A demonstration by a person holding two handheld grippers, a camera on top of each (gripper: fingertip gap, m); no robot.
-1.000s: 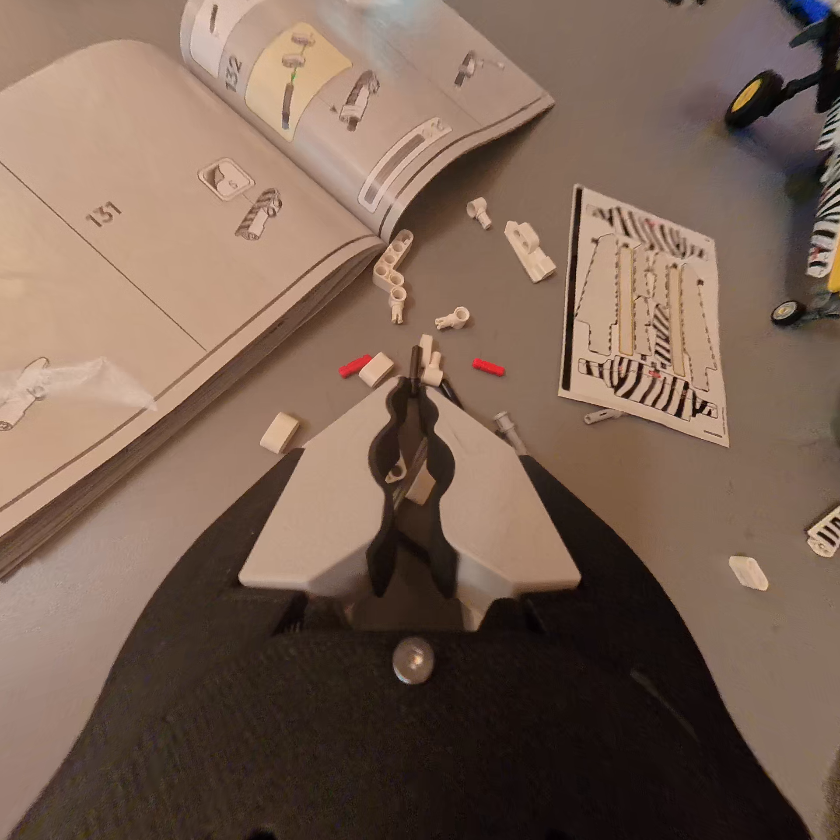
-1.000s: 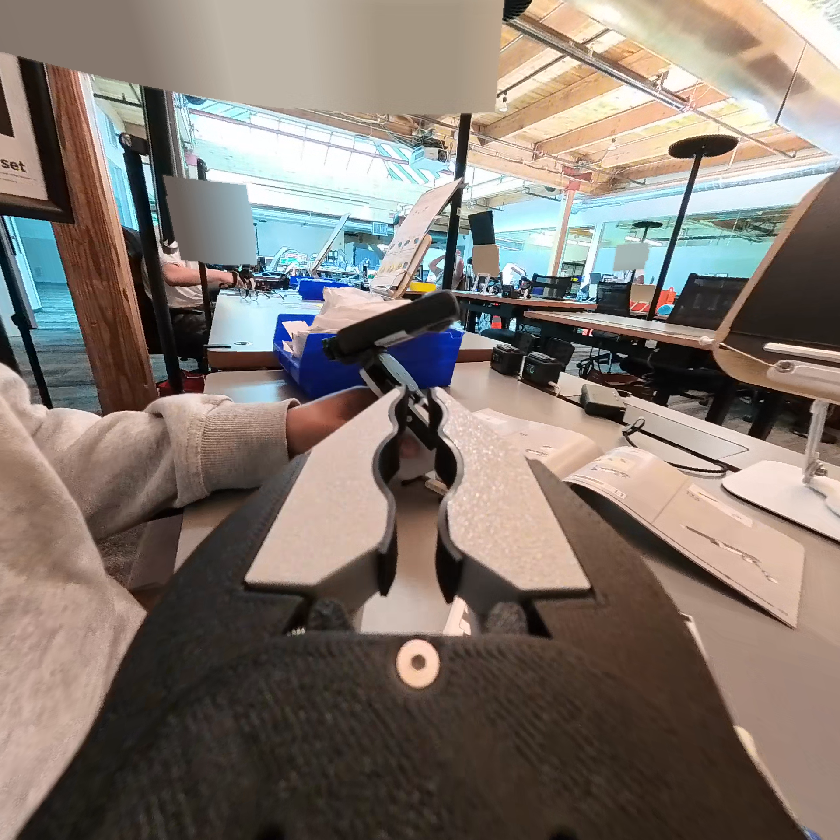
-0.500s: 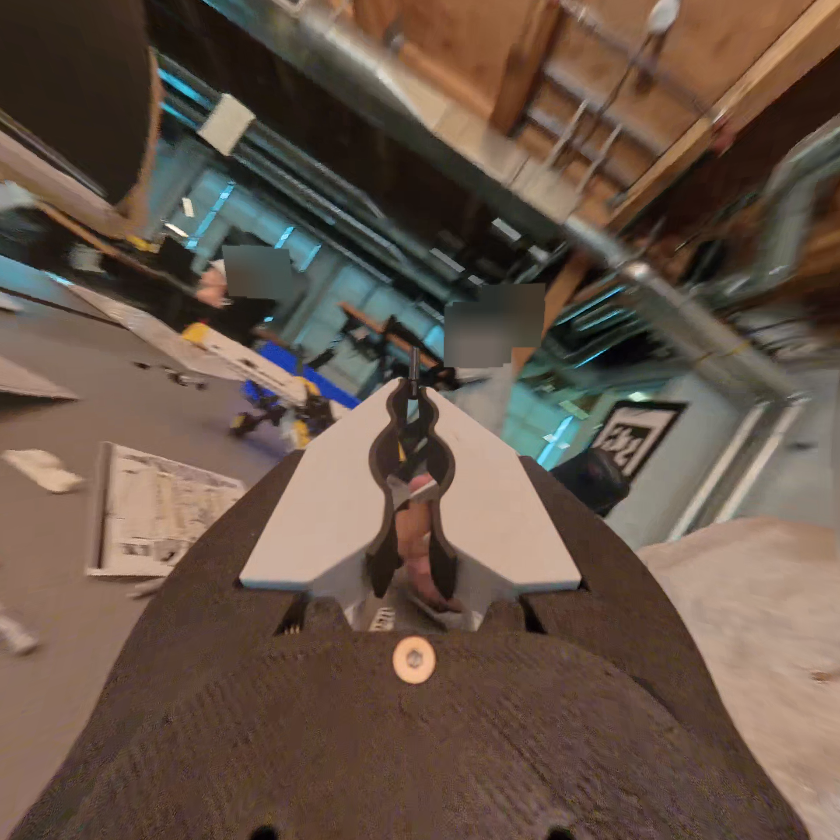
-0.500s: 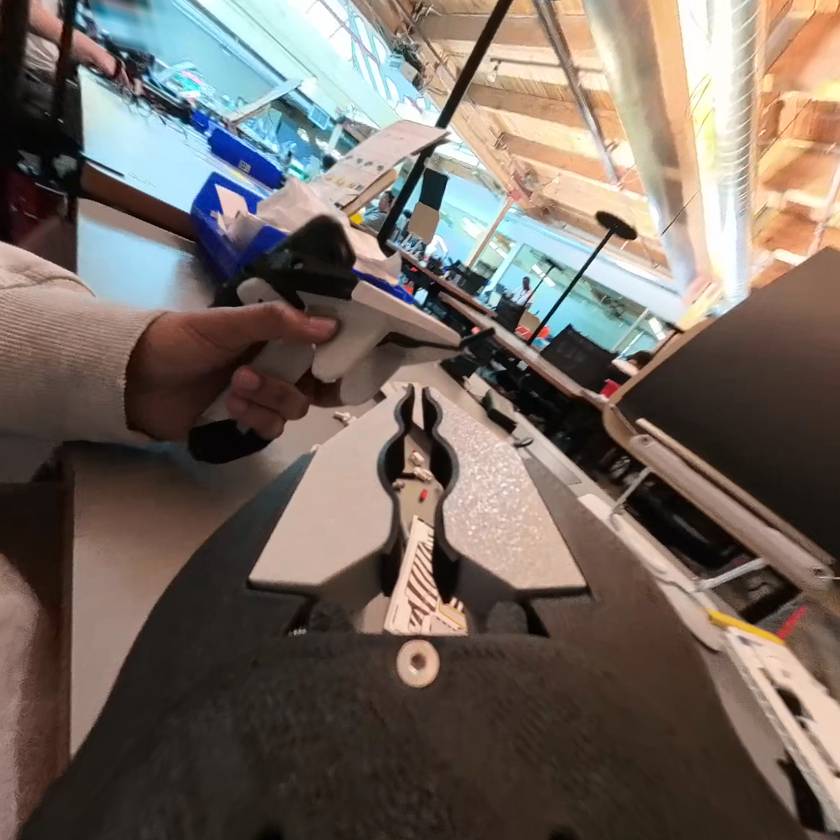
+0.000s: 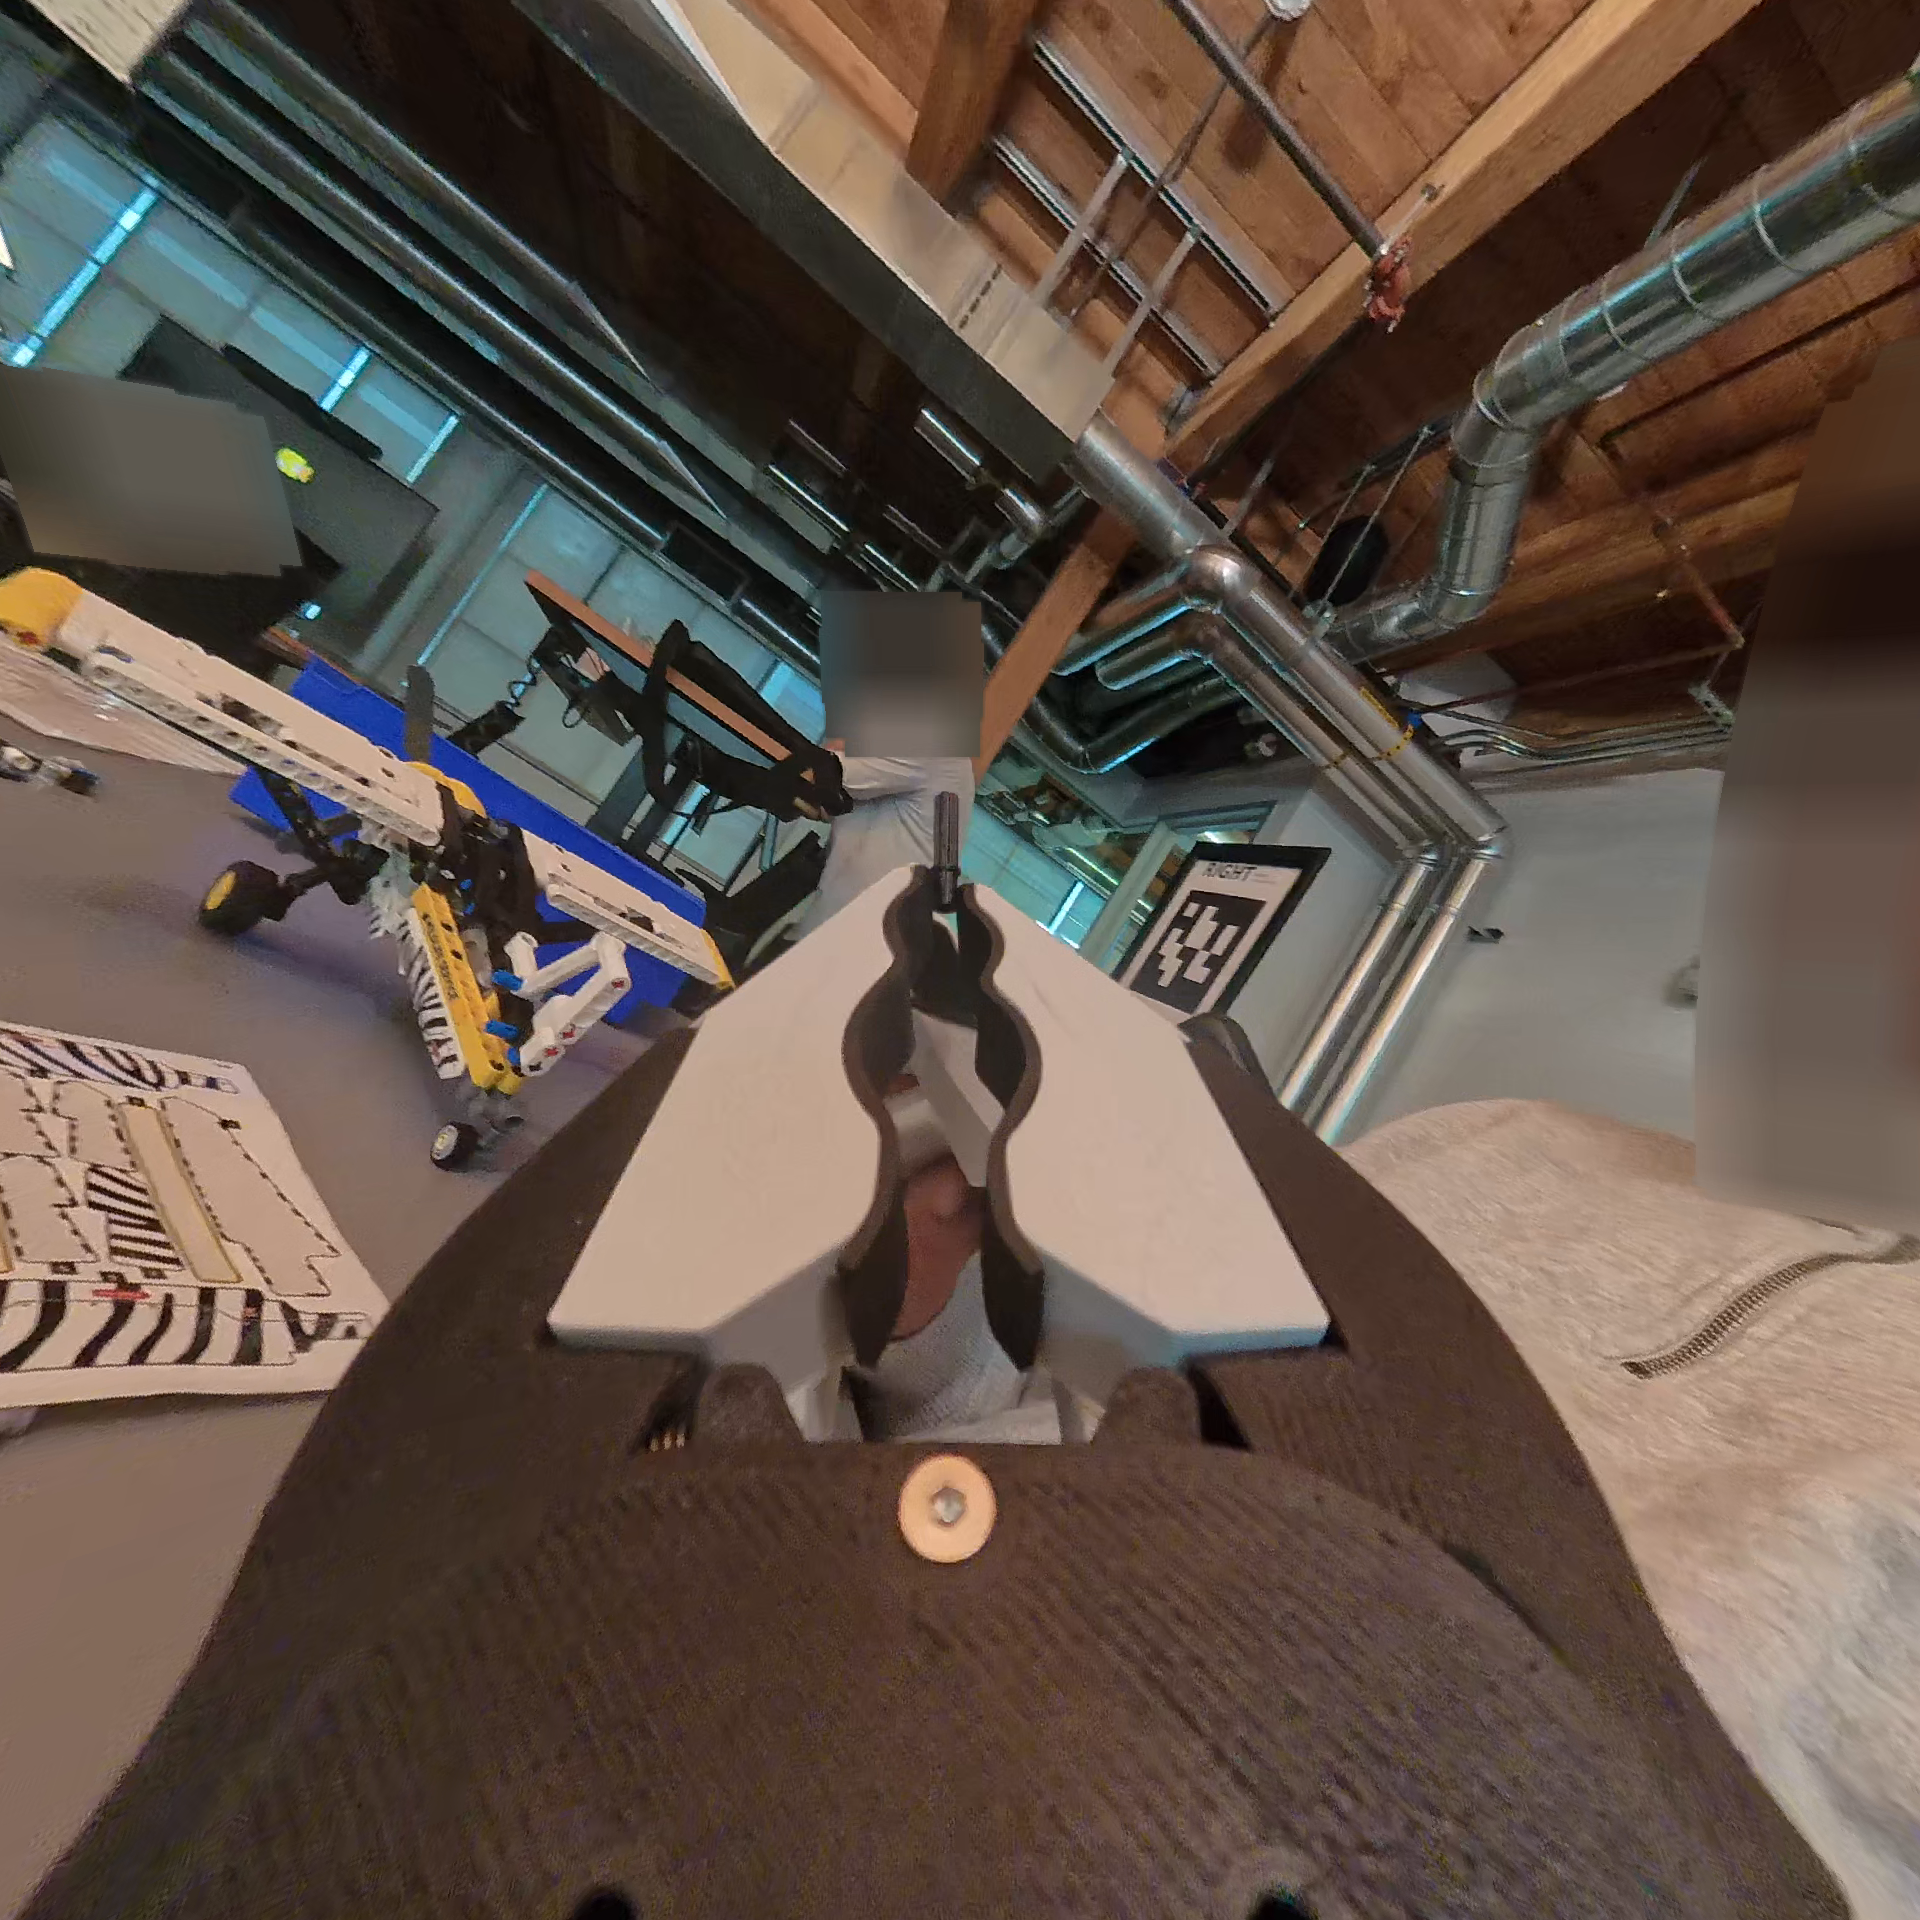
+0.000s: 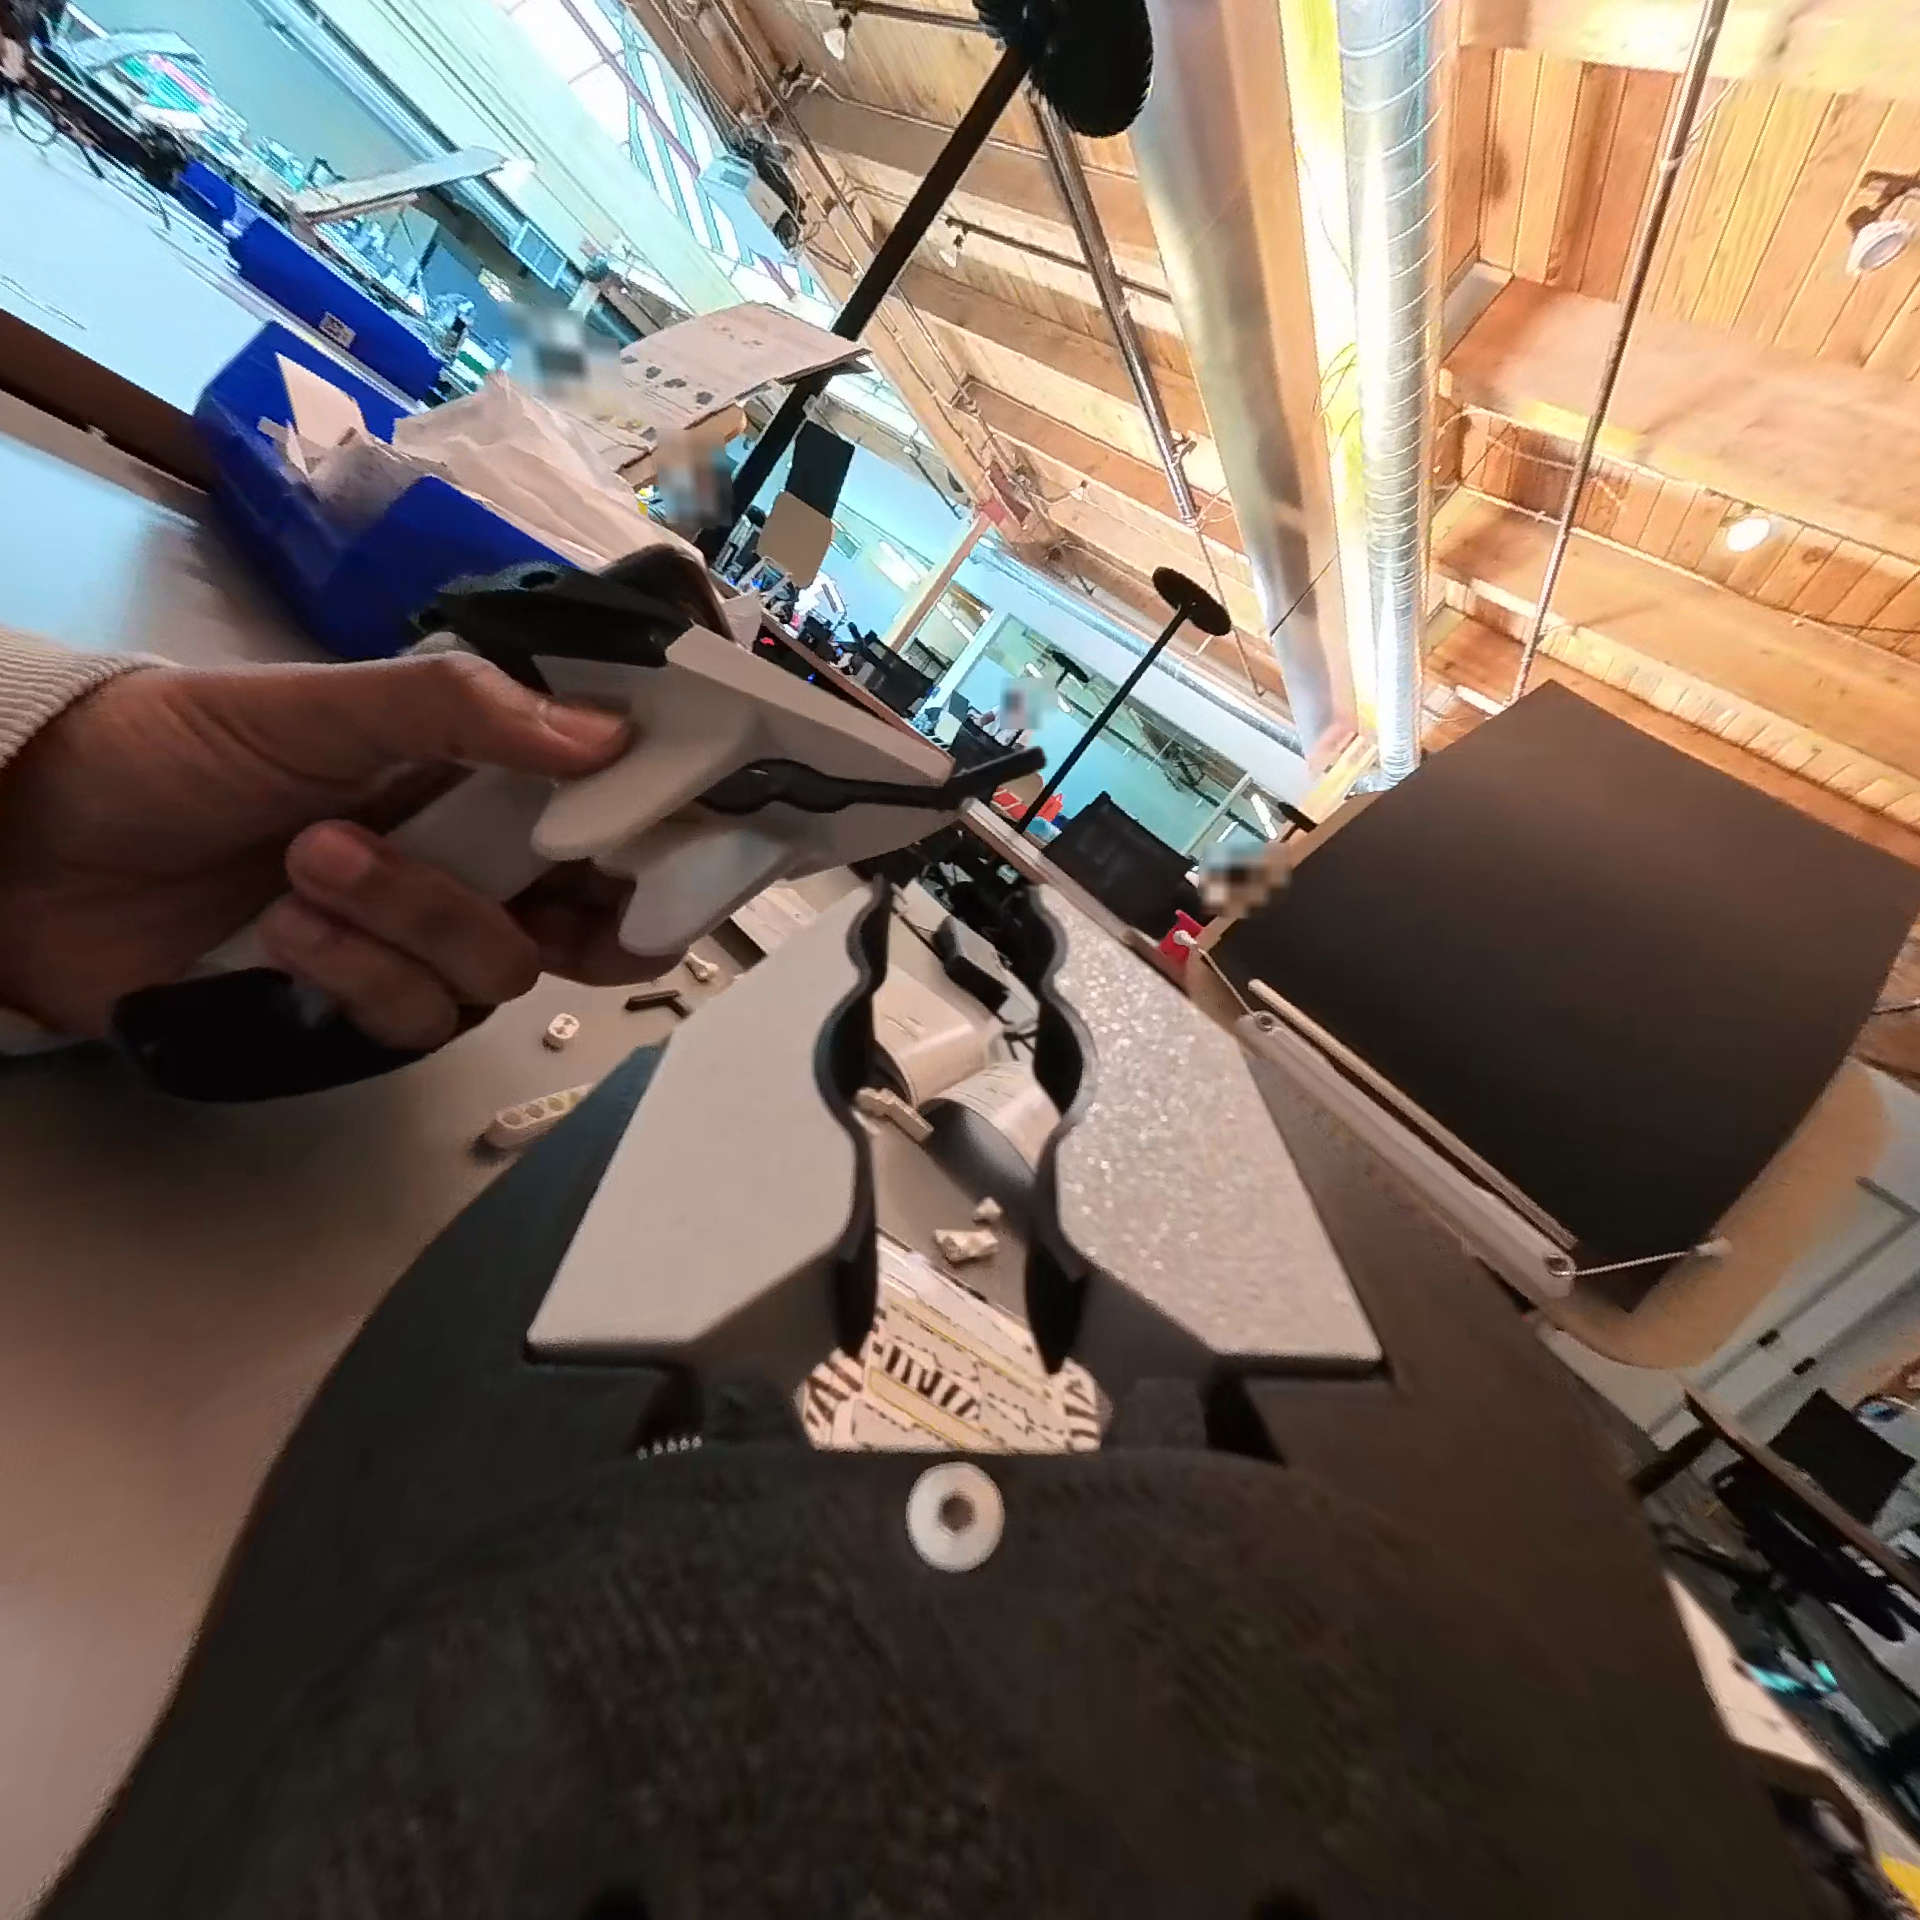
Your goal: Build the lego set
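In the left wrist view, a sticker sheet (image 5: pixel 135 1205) with zebra stripes lies flat at the left edge of the grey table (image 5: pixel 125 914). Past it, farther in, the part-built lego model (image 5: pixel 447 883) stands on its small yellow-hubbed wheels: a long white beam across the top, a yellow and zebra-striped body below. A blue bin (image 5: pixel 561 821) sits just behind the model. To the right, the left gripper (image 5: pixel 943 883) is lifted off the table and tilted up toward the ceiling pipes; its jaws are pressed together on a thin black pin (image 5: pixel 945 831), which sticks out beyond the tips. A grey sleeve (image 5: pixel 1662 1403) fills the lower right.

In the right wrist view, a hand (image 6: pixel 260 831) at the left holds the left gripper (image 6: pixel 940 795) level above the table (image 6: pixel 208 1195), with the black pin (image 6: pixel 992 771) jutting from its tips toward the right. Small white lego pieces (image 6: pixel 535 1114) lie scattered on the table beneath it. The right gripper (image 6: pixel 956 914) sits just below and right of the pin, its jaws parted with nothing between them. Through the gap show more loose pieces (image 6: pixel 966 1242) and the striped sticker sheet (image 6: pixel 935 1382). At the right edge stands a tilted black board (image 6: pixel 1558 935).
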